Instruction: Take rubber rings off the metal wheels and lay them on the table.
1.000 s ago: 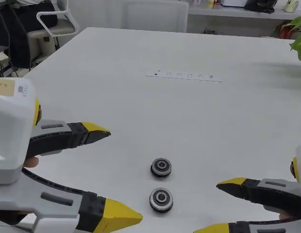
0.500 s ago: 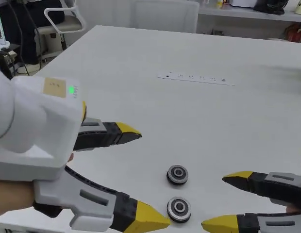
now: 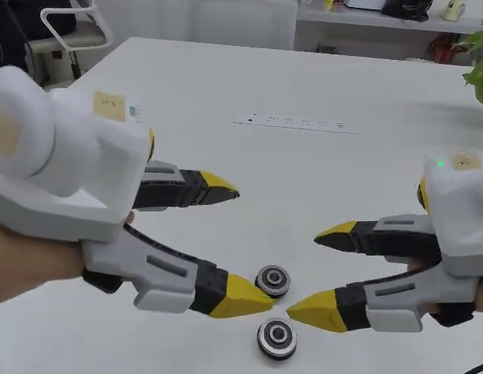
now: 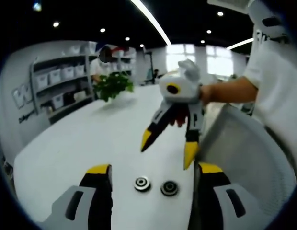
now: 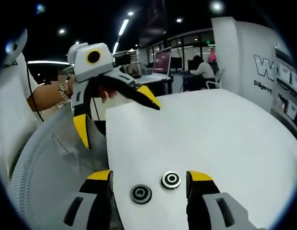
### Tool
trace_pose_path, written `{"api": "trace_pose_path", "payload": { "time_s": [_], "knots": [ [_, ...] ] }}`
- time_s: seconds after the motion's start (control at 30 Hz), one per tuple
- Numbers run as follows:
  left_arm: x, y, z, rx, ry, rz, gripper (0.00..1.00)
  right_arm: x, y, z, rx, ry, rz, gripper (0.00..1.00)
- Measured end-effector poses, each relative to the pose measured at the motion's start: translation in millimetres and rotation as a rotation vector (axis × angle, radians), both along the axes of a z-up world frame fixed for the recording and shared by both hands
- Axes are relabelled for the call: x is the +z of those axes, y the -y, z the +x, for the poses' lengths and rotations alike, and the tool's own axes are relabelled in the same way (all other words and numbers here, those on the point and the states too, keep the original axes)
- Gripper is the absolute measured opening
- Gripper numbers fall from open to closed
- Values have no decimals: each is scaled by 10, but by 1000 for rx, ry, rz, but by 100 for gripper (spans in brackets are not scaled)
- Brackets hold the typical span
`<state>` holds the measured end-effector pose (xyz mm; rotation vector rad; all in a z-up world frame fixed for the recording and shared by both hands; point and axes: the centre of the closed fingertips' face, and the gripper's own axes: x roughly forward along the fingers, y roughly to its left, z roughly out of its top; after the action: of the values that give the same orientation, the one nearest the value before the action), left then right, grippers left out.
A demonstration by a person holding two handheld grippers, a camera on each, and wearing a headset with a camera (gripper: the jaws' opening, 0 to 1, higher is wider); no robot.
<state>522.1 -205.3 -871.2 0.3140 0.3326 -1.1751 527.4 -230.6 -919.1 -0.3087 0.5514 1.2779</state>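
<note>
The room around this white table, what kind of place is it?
Most likely an office or lab workroom: a big white table with a power strip on it, a swivel chair nearby, and shelves of storage bins along one wall.

White flat counter [image 3: 358, 171]: round black-ringed metal wheel [image 3: 273, 280], second wheel [image 3: 276, 339] at its 6 o'clock; long white power strip [image 3: 292, 122] at 12 o'clock.

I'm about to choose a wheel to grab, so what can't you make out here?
1. Far wheel and near wheel: too small in all three views to separate rubber ring from metal.
2. Far wheel's lower-left edge, head view: covered by the left gripper's lower jaw tip; contact unclear.
3. White strip on the table, head view: markings too small to read.
</note>
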Motion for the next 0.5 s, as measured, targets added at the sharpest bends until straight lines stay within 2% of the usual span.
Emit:
{"api": "trace_pose_path", "payload": {
  "time_s": [0.1,0.23,0.37,0.4,0.43,0.47,0.5],
  "knots": [
    [-9,66,60,-18,6,-23,71,12,-47,36,9,24,20,56],
    [-77,146,93,-43,7,-48,67,10,-88,52,21,31,80,51],
    [-139,187,141,-29,-23,-115,65,-91,-77,1,38,42,85,47],
    [-178,188,140,-28,-30,-121,65,-114,-77,-11,36,38,89,46],
    [-206,190,136,-28,-33,-122,65,-177,-70,-26,17,12,83,45],
    [-252,192,121,-28,-33,-122,63,-262,-43,-55,14,-7,63,43],
    [-285,194,112,-29,-34,-122,61,-313,-33,-85,28,-5,48,42]
  ]
}}
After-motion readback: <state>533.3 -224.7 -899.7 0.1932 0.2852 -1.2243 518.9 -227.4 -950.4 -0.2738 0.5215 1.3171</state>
